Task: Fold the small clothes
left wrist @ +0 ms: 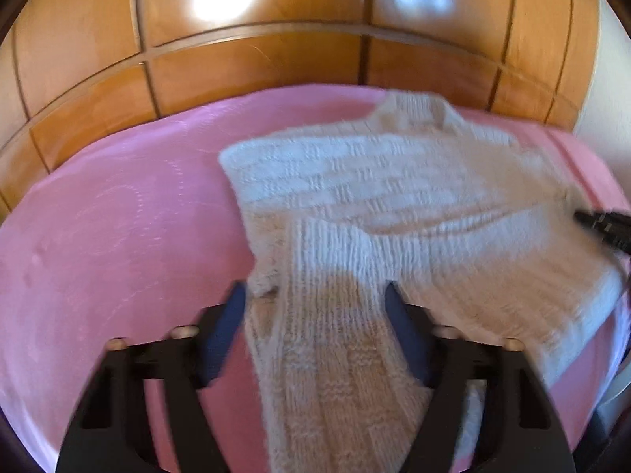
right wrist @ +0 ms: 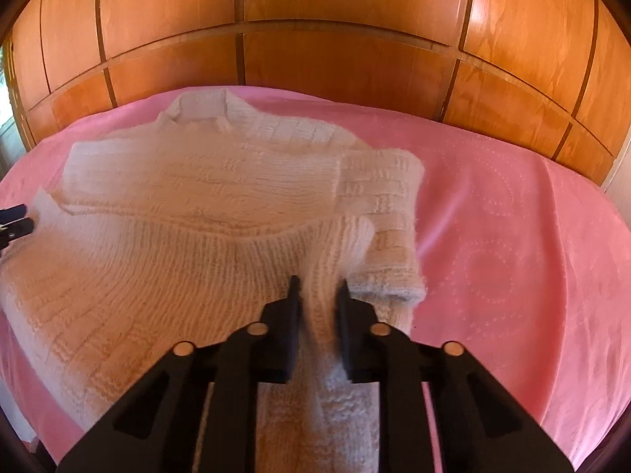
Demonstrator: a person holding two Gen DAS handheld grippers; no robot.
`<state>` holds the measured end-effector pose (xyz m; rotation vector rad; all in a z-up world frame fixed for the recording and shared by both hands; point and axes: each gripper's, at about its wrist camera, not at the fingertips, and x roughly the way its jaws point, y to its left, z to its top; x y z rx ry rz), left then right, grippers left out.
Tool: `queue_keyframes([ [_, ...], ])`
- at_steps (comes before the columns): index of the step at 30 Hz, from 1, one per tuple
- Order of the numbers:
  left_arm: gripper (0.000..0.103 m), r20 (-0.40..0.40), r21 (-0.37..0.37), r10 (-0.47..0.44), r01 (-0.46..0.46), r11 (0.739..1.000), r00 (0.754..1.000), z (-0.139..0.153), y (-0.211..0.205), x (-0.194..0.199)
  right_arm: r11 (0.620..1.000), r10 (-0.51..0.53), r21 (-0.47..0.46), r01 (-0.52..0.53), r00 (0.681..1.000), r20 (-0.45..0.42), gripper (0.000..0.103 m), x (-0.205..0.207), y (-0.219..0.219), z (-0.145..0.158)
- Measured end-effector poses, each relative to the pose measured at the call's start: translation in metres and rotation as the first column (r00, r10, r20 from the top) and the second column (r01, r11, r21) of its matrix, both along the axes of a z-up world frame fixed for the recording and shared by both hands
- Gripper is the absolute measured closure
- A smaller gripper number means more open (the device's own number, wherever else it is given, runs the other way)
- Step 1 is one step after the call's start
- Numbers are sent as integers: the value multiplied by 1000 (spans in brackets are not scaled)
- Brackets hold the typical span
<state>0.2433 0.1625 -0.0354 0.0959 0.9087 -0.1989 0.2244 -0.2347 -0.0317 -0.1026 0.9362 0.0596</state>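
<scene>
Cream knitted sweater hem lies pinched between right gripper fingers

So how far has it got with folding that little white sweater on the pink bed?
Partway. Done: the sleeves look folded in over the white knitted sweater, which lies on the pink bedspread. In hand: the right gripper pinches the ribbed hem; the left gripper has knit between its fingers, grip unclear. Left: folding the hem end towards the collar, probably.
</scene>
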Motion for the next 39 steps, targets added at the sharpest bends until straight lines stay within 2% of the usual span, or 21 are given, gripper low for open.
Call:
queue_keyframes([
  [1, 68, -26, 8, -8, 8, 1000, 1000, -6, -1, 3, 1000, 4, -5, -4, 1000, 1, 91, 0, 0, 1],
  [3, 96, -31, -16, 1, -1, 1000, 1000, -9, 3, 2, 1000, 10, -17, -9, 1000, 10, 92, -1, 1, 6],
  [8, 98, 15, -55, 45, -44, 998, 999, 7, 12, -10, 1000, 16, -11, -15, 999, 48, 93, -9, 1, 26],
  [11, 98, 67, -80, 42, -37, 996, 997, 32, 14, -20, 999, 13, 31, -16, 997, 81, 94, -11, -2, 47],
  [15, 98, 102, -155, 57, -41, 987, 993, 60, 22, -18, 995, -13, 95, 1, 992, 129, 97, -1, -9, 72],
  [20, 98, 90, -207, 121, -100, 973, 989, 70, 27, 27, 987, -78, 148, 59, 990, 121, 97, 45, -18, 73],
  [24, 98, 64, -212, 174, -157, 965, 983, 66, 29, 73, 980, -134, 163, 115, 985, 111, 97, 96, -25, 68],
  [29, 98, 22, -144, 209, -203, 969, 978, 46, 22, 127, 983, -165, 98, 157, 983, 82, 97, 148, -20, 49],
  [33, 98, -18, -56, 253, -254, 966, 967, 14, 16, 164, 979, -199, 44, 199, 980, 3, 97, 179, -21, 7],
  [35, 98, -54, -38, 256, -258, 965, 965, -2, 13, 175, 978, -207, 17, 207, 978, -35, 97, 184, -21, -13],
  [36, 97, -58, 2, 257, -257, 966, 965, -11, 9, 180, 979, -203, 5, 204, 978, -52, 96, 186, -20, -21],
  [38, 97, -57, 24, 255, -254, 967, 965, -16, 7, 181, 978, -207, 10, 208, 977, -48, 92, 184, -22, -20],
  [39, 91, -54, 15, 253, -253, 967, 966, -12, 8, 178, 979, -199, 34, 200, 979, -34, 85, 179, -23, -13],
])
